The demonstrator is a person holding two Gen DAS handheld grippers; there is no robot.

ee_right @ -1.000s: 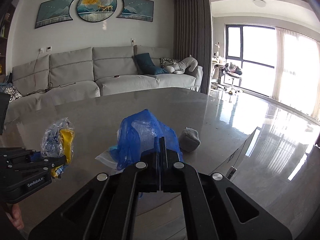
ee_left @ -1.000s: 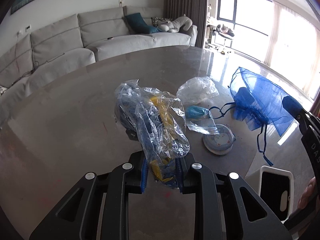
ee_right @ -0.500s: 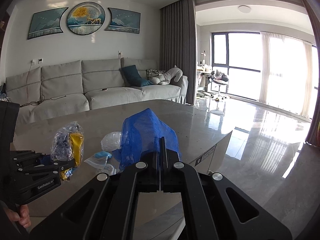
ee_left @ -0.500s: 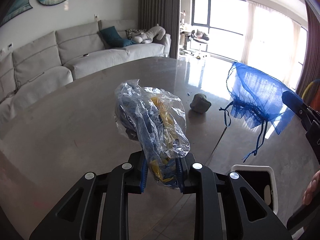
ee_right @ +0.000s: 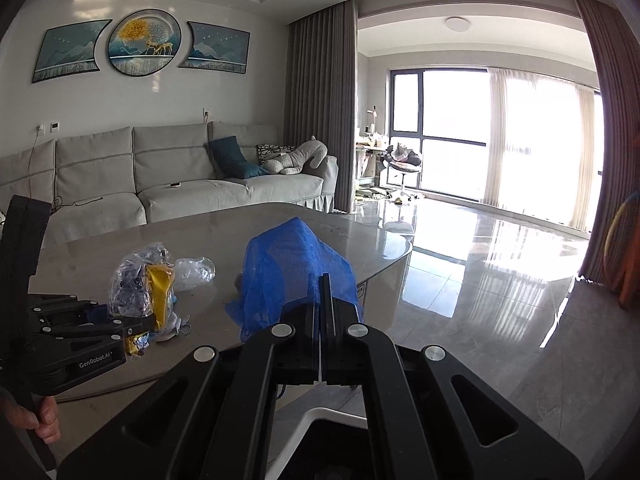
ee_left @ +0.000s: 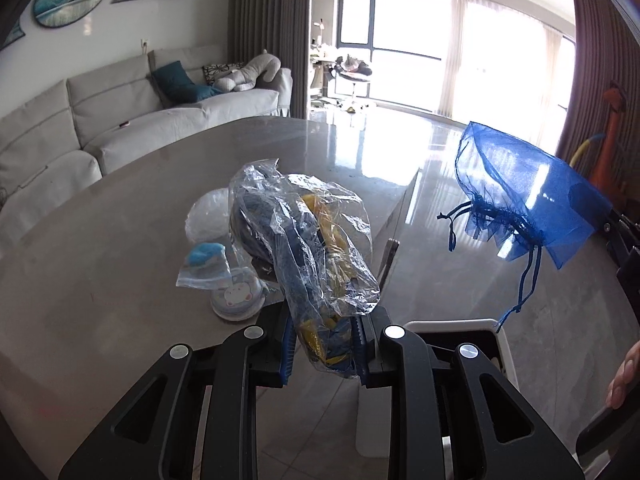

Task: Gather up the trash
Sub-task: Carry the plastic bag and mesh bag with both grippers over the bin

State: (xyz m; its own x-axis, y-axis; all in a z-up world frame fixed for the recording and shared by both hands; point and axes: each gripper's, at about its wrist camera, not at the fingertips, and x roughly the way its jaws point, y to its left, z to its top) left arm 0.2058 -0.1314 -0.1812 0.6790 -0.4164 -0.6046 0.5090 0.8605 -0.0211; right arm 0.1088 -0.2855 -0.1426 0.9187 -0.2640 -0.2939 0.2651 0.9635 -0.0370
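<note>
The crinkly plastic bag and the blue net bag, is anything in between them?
No. In the left wrist view only open air separates the plastic bag from the net bag, with shiny floor behind and the white bin below.

Living room. Grey sectional sofa (ee_right: 172,184) against white wall, teal cushion (ee_right: 230,156) and plush toy (ee_right: 298,156) at its end. Three-part artwork (ee_right: 140,46) above. Grey curtains (ee_right: 316,112) beside bright floor-length windows (ee_right: 472,136). Glossy tiled floor (ee_right: 480,272). Grey table (ee_left: 100,240).

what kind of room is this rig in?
Most likely a home living room: a grey sectional sofa with cushions, framed wall art above it, and a glossy stone table near floor-length curtains.
</note>
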